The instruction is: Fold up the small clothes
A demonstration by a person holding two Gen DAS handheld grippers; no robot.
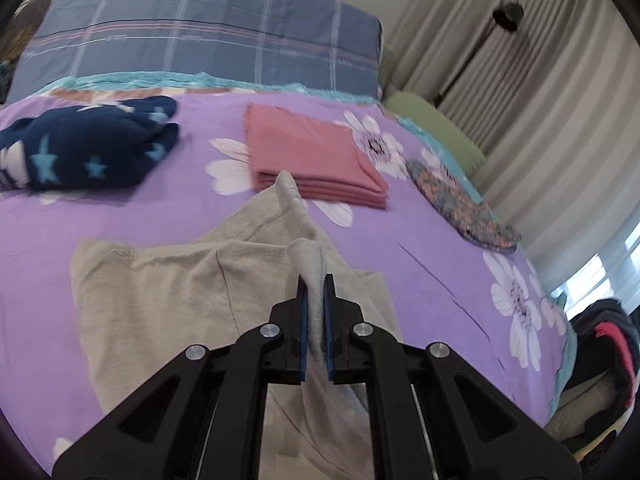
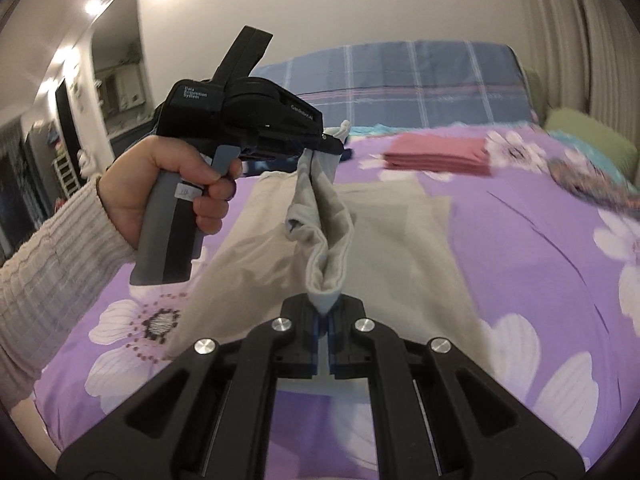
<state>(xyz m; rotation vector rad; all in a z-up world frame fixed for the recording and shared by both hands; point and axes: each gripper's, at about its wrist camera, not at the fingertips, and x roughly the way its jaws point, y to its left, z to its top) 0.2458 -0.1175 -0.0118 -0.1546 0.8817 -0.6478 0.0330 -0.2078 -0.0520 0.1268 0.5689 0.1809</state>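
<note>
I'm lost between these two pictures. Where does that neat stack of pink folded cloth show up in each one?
Left wrist view: the pink folded stack lies upper centre on the purple floral bedspread, just beyond the beige garment that the left gripper pinches.
Right wrist view: the same stack sits upper right, blurred.
Shared landmark: the blue plaid pillow behind it.

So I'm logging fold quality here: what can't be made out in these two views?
- Beige cotton garment: near edge hidden under the left gripper in the left wrist view; its type is unclear.
- Folded pink cloth stack: motion-blurred in the right wrist view.
- Right gripper: pinched fabric hides its fingertips.
</note>
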